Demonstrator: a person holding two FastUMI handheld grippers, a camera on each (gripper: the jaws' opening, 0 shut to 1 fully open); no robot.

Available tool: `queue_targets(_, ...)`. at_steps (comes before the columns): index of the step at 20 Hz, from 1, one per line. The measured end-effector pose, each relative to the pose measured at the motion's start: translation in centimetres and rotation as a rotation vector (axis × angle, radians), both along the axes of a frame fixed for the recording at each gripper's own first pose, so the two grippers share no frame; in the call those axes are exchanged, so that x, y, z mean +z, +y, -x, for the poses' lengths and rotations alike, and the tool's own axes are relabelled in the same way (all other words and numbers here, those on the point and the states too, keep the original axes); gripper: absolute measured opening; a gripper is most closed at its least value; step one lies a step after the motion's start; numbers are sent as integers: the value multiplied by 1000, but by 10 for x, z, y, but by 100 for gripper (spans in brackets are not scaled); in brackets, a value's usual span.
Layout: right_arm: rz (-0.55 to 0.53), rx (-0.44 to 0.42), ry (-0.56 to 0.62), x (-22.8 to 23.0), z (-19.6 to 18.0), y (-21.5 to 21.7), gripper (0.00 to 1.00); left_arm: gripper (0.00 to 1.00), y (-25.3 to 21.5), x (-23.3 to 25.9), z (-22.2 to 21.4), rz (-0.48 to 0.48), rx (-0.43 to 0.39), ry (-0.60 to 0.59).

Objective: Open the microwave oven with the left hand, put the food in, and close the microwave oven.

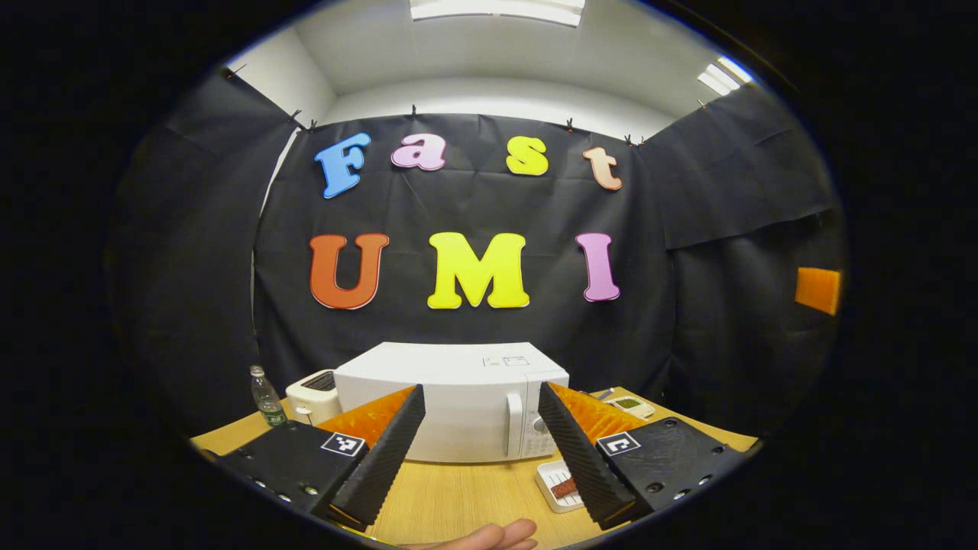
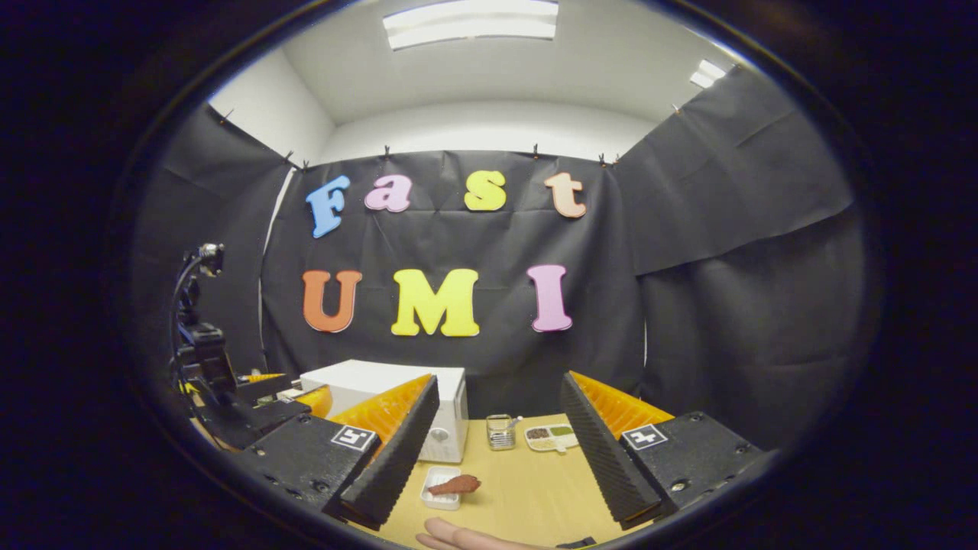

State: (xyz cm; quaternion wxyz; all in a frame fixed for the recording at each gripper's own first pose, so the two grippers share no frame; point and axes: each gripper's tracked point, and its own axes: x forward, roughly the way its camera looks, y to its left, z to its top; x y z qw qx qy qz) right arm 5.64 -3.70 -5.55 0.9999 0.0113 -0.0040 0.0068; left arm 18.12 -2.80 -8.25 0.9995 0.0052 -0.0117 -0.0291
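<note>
White microwave stands shut on the wooden table. Left of it sit a bottle and a toaster. Before its right front corner lies the food tray. Left gripper and right gripper both gape, holding nothing.

The microwave is plain white, and so is the toaster at the bench's left edge. The bench is pale wood. The food is reddish brown on a white tray. The bottle is clear with a green label. A white dish holds green and brown fillings.
</note>
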Motion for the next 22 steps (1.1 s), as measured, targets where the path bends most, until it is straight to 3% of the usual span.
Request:
queue_targets(1, 1, -9, 6, -3, -5, -7, 100, 94, -2, -13, -15, -4, -2, 15)
queue_targets(5, -2, -45, 15, -20, -24, -34, 100, 94, -21, -73, -72, -4, -24, 116)
queue_targets(6, -5, -50, 21, -26, -29, -41, 93, 94, -26, -84, -84, -3, -29, 132)
queue_targets(10, -16, -61, 49, -47, -39, -68, 93, 94, -46, -114, -127, 39, -37, 163)
queue_targets(11, -14, -69, 55, -51, -40, -76, 100, 94, -48, -120, -136, 36, -30, 168)
queue_targets(17, -21, -75, 69, -69, -43, -101, 100, 94, -57, -144, -172, 22, -12, 186)
queue_targets(18, -23, -75, 70, -71, -43, -104, 100, 93, -61, -146, -174, 31, -21, 189)
queue_targets(19, -23, -77, 72, -73, -43, -107, 100, 81, -59, -146, -178, 31, -6, 189)
queue_targets(20, -24, -82, 75, -75, -43, -111, 100, 92, -54, -147, -182, 29, 13, 188)
queue_targets(21, -25, -85, 77, -77, -44, -113, 100, 90, -53, -148, -186, 31, 16, 188)
queue_targets(22, -26, -86, 79, -79, -44, -115, 100, 69, -48, -148, -188, 29, 39, 197)
